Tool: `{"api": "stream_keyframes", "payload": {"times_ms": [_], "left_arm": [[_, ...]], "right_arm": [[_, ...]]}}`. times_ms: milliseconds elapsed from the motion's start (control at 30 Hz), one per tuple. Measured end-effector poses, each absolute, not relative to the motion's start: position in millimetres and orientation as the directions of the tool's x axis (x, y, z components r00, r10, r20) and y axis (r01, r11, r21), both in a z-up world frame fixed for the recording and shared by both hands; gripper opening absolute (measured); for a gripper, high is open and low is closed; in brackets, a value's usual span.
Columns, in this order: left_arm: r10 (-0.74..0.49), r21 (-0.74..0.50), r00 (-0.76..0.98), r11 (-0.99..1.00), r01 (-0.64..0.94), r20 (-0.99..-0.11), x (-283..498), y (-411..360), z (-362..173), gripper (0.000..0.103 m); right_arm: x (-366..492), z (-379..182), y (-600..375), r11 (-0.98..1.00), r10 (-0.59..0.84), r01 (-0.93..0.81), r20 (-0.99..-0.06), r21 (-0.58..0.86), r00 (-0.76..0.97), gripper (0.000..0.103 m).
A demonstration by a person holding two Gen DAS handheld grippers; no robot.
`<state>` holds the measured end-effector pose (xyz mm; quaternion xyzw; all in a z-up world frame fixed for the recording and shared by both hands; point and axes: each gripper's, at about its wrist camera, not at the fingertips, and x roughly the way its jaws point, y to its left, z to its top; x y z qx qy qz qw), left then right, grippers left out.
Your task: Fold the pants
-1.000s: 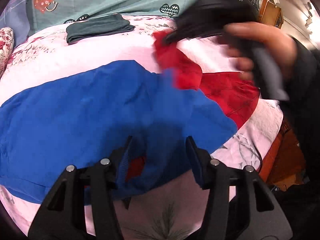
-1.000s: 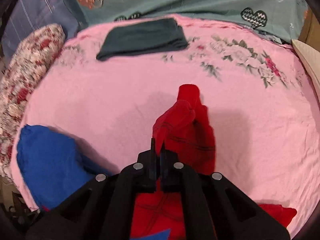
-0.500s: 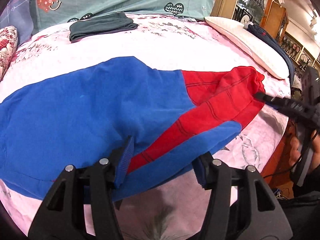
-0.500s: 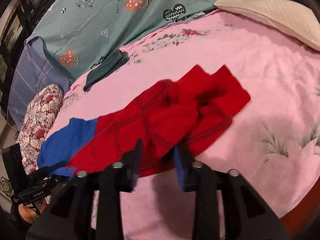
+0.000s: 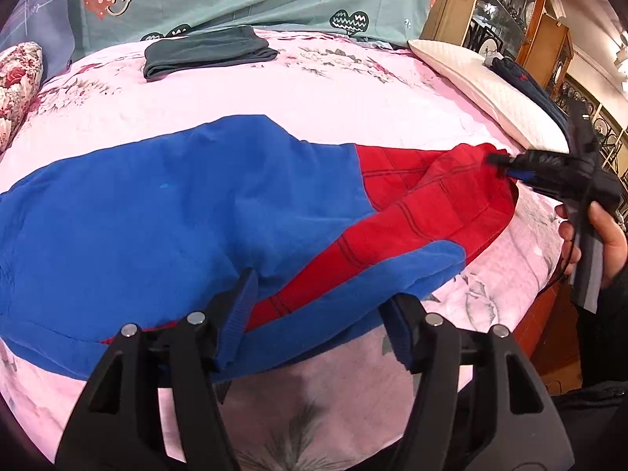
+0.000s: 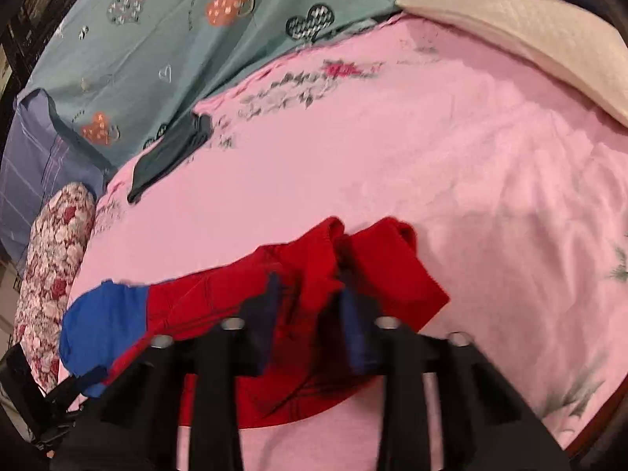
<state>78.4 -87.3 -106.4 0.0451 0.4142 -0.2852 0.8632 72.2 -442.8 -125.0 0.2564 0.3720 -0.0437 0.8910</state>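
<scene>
The blue and red pants (image 5: pixel 165 212) lie spread across the pink bedsheet (image 5: pixel 314 94), blue waist part at the left, red legs (image 5: pixel 451 192) at the right. My left gripper (image 5: pixel 320 314) is open at the near edge of the blue part, its fingers astride the cloth. My right gripper (image 5: pixel 500 165) sits at the red leg ends at the far right. In the right wrist view the right gripper (image 6: pixel 310 306) is open over the bunched red leg ends (image 6: pixel 353 267), holding nothing.
A folded dark green garment (image 5: pixel 208 55) lies at the back of the bed. A white pillow (image 5: pixel 482 86) with dark clothing on it lies at the right. A floral cushion (image 5: pixel 15 82) is at the left. Wooden cabinets (image 5: pixel 506 15) stand behind the bed's right edge.
My right gripper carried the red legs out to the right, laid them flat and opened. It now sits lower over the leg ends. The left gripper has stayed open at the waist.
</scene>
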Motion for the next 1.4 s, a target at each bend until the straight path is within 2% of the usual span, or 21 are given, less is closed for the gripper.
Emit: {"api": "stream_keyframes", "payload": {"times_ms": [33, 67, 167, 233, 267, 300, 433, 600, 700, 733, 833, 933, 1033, 1067, 1133, 1200, 1267, 1367, 1400], "left_arm": [[-0.455, -0.160, 0.495, 0.834, 0.528, -0.740, 79, -87, -106, 0.063], [-0.455, -0.163, 0.497, 0.836, 0.524, -0.739, 79, -86, -107, 0.064], [-0.454, -0.168, 0.497, 0.840, 0.517, -0.740, 81, -87, -107, 0.064], [-0.454, -0.165, 0.494, 0.837, 0.522, -0.741, 81, -90, -108, 0.065], [-0.457, -0.167, 0.490, 0.835, 0.525, -0.742, 81, -91, -109, 0.067], [-0.458, -0.170, 0.487, 0.834, 0.525, -0.743, 82, -92, -110, 0.067], [-0.473, -0.176, 0.478, 0.823, 0.541, -0.740, 79, -96, -108, 0.067], [-0.571, -0.224, 0.475, 0.765, 0.604, -0.670, 57, -88, -78, 0.074], [-0.605, -0.238, 0.511, 0.755, 0.611, -0.610, 49, -78, -60, 0.084], [-0.583, -0.216, 0.532, 0.773, 0.597, -0.615, 50, -78, -60, 0.089], [-0.489, -0.190, 0.513, 0.828, 0.528, -0.705, 76, -83, -87, 0.089], [-0.423, -0.204, 0.496, 0.877, 0.436, -0.759, 98, -77, -115, 0.087], [-0.422, -0.203, 0.547, 0.886, 0.416, -0.723, 97, -72, -107, 0.087], [-0.419, -0.202, 0.564, 0.891, 0.407, -0.711, 97, -70, -106, 0.089], [-0.402, -0.206, 0.581, 0.904, 0.374, -0.708, 100, -66, -109, 0.089], [-0.399, -0.221, 0.554, 0.906, 0.361, -0.731, 105, -66, -117, 0.089], [-0.383, -0.187, 0.565, 0.908, 0.374, -0.731, 105, -70, -116, 0.089], [-0.378, -0.163, 0.555, 0.903, 0.398, -0.741, 103, -76, -114, 0.089], [-0.386, -0.165, 0.545, 0.897, 0.409, -0.744, 101, -77, -113, 0.089]], "right_arm": [[72, -124, -441, 0.871, 0.106, 0.263, -0.681, 0.416, 0.725, 0.017], [70, -117, -438, 0.881, 0.110, 0.235, -0.661, 0.410, 0.742, 0.010], [54, -81, -439, 0.884, 0.149, 0.132, -0.537, 0.449, 0.830, 0.008], [36, -56, -438, 0.903, 0.133, 0.079, -0.448, 0.423, 0.884, 0.008], [26, -51, -440, 0.913, 0.113, 0.078, -0.432, 0.401, 0.895, 0.008], [23, -54, -443, 0.917, 0.093, 0.098, -0.447, 0.387, 0.890, 0.008], [29, -119, -477, 0.863, 0.064, 0.268, -0.618, 0.429, 0.783, 0.008], [28, -126, -472, 0.874, 0.056, 0.258, -0.612, 0.412, 0.789, 0.009], [29, -124, -471, 0.879, 0.056, 0.254, -0.617, 0.403, 0.785, 0.009], [29, -124, -471, 0.879, 0.058, 0.252, -0.616, 0.404, 0.786, 0.009], [27, -118, -470, 0.881, 0.077, 0.223, -0.592, 0.416, 0.802, 0.009], [27, -91, -462, 0.886, 0.130, 0.134, -0.515, 0.444, 0.847, 0.009], [9, -41, -448, 0.901, 0.206, -0.048, -0.328, 0.432, 0.922, 0.008], [4, -31, -446, 0.917, 0.191, -0.060, -0.301, 0.395, 0.935, 0.008], [15, -42, -457, 0.919, 0.158, 0.006, -0.380, 0.395, 0.911, 0.008], [36, -88, -475, 0.910, 0.105, 0.152, -0.568, 0.386, 0.816, 0.008], [45, -123, -481, 0.906, 0.088, 0.216, -0.661, 0.364, 0.745, 0.010], [37, -123, -482, 0.902, 0.062, 0.238, -0.655, 0.359, 0.753, 0.019], [34, -117, -484, 0.901, 0.042, 0.252, -0.650, 0.353, 0.758, 0.019]]}}
